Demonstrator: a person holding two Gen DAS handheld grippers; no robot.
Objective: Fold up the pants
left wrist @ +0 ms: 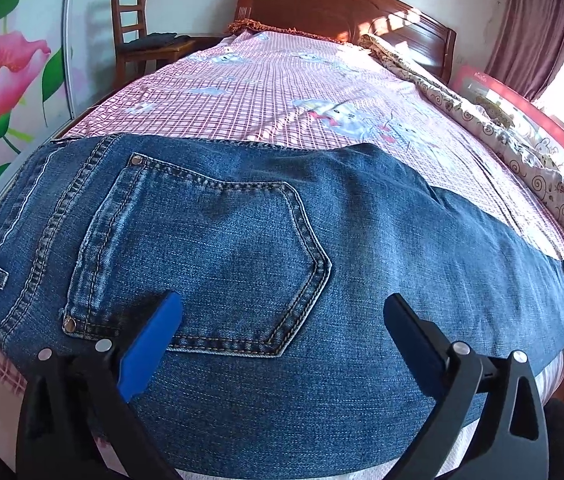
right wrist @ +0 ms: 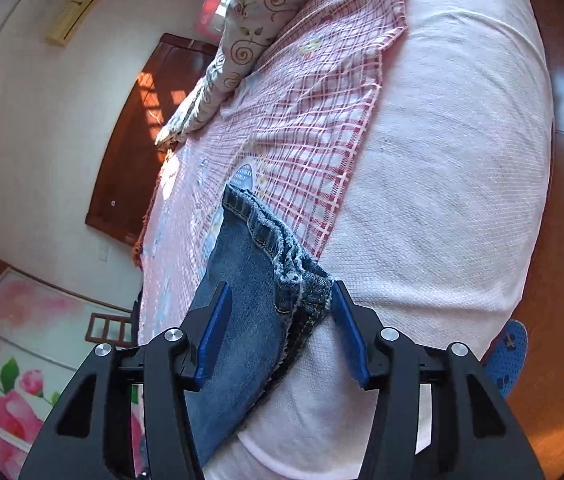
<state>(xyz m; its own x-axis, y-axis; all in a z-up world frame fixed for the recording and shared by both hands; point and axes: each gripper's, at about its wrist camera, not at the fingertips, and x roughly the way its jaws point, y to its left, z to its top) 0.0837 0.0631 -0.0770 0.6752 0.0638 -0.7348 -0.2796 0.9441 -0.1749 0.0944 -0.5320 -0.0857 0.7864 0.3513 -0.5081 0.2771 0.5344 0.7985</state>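
Note:
Blue denim pants (left wrist: 242, 240) lie flat across the near edge of the bed, back pocket up, waist at the left, legs running right. My left gripper (left wrist: 282, 308) hovers open just above the seat, beside the pocket, holding nothing. In the right wrist view the leg hem (right wrist: 270, 240) of the pants (right wrist: 242, 320) lies on the bed edge between the blue pads. My right gripper (right wrist: 280, 292) is open around the hem end, its pads apart on either side of the cloth.
The bed has a pink checked sheet (left wrist: 282, 88) and white mattress side (right wrist: 441, 160). A rolled floral quilt (left wrist: 501, 128) lies along the right. A wooden headboard (left wrist: 321, 4) and chair (left wrist: 138, 32) stand at the back. A blue slipper (right wrist: 509, 356) lies on the floor.

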